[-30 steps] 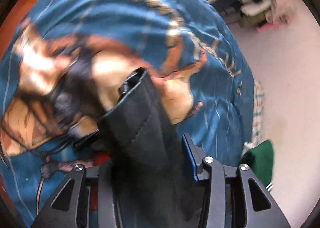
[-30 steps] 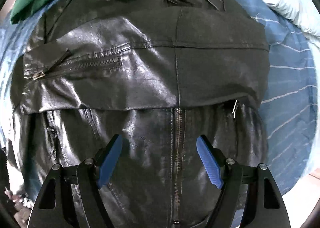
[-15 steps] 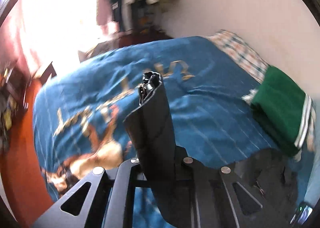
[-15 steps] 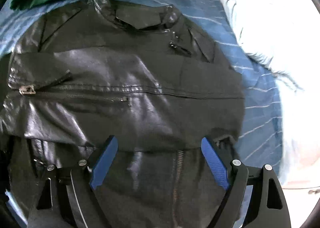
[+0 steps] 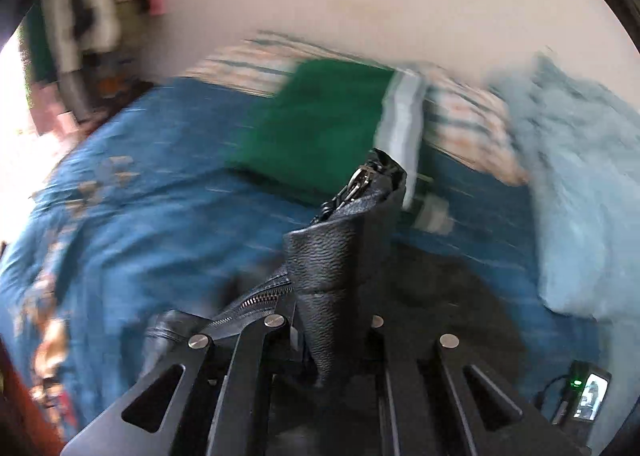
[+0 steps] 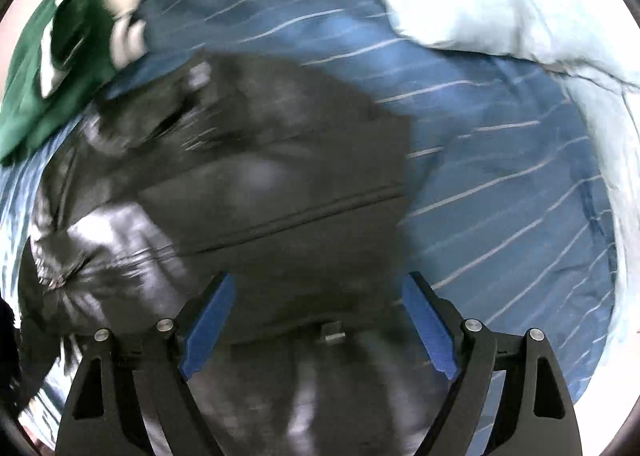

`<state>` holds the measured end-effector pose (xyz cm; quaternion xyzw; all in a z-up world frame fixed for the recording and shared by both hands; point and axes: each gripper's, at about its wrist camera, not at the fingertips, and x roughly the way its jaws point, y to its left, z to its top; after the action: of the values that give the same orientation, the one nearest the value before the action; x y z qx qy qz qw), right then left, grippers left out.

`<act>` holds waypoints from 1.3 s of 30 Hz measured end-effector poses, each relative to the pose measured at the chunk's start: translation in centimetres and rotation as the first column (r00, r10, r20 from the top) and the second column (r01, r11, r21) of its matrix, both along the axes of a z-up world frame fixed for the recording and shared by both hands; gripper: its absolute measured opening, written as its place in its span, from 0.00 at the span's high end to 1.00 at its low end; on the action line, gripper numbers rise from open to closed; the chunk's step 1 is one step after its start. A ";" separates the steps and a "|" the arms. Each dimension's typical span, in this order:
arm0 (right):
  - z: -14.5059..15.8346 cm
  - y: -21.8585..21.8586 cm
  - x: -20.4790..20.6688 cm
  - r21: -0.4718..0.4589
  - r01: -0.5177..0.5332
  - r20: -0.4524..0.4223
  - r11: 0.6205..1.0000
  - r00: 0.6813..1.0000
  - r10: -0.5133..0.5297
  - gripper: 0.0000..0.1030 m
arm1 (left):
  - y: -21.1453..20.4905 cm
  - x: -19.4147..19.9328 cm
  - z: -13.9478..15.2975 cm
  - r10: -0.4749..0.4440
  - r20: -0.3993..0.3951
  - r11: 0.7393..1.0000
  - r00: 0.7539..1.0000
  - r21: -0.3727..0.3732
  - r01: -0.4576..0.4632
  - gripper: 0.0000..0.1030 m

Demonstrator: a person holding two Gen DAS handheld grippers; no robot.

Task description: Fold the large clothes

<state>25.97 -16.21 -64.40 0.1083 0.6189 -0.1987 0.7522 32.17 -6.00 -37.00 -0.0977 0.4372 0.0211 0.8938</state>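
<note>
The left gripper (image 5: 332,320) is clamped tight on a folded cuff end of the black leather jacket (image 5: 340,256), the zip puller (image 5: 360,180) standing up past the fingertips. This held part, apparently a sleeve, is lifted clear of the bed while the view around it is smeared with motion. The right gripper (image 6: 316,320) stands wide, its blue pads (image 6: 208,320) apart with nothing pressed between them; its jaws have just been opening. It hovers over the jacket's body (image 6: 248,184), which lies spread on the blue striped bedcover (image 6: 500,184).

Outward from there, a folded green garment (image 5: 320,128) with a pale band sits near the jacket's collar side, and a light blue quilt (image 6: 500,0) is bunched at the bed's far edge. A small lit device (image 5: 588,396) lies at the cover's edge.

Judgement: the step in hand is carrying the sleeve across the jacket's body for a fold. The next move calls for laying the sleeve flat over the torso before release, with the free gripper holding or smoothing the stiff leather so it does not spring back.
</note>
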 end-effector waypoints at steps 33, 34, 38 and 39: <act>-4.1 -20.6 -0.9 0.628 0.090 -0.042 0.773 0.996 -0.082 0.19 | -5.2 -2.4 -8.4 0.140 -0.317 0.975 0.938 0.207 -0.075 0.06; -4.6 -19.2 0.1 0.652 0.056 -0.040 0.756 0.998 -0.040 0.21 | -3.2 -2.4 -9.4 0.184 -0.325 0.955 0.928 0.282 -0.091 0.06; -6.9 -14.9 1.7 0.665 -0.013 -0.066 0.747 0.995 0.076 0.76 | 2.9 -1.6 -14.1 0.311 -0.373 0.892 0.874 0.431 -0.134 0.06; -7.5 -14.1 2.2 0.617 -0.032 -0.076 0.786 0.992 0.100 0.78 | 4.3 -1.3 -15.5 0.335 -0.392 0.890 0.857 0.430 -0.151 0.06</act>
<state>28.17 -30.28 -71.94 0.3149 0.6917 0.0343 0.6490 30.82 -1.75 -52.47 0.0317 0.6054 0.2435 0.7571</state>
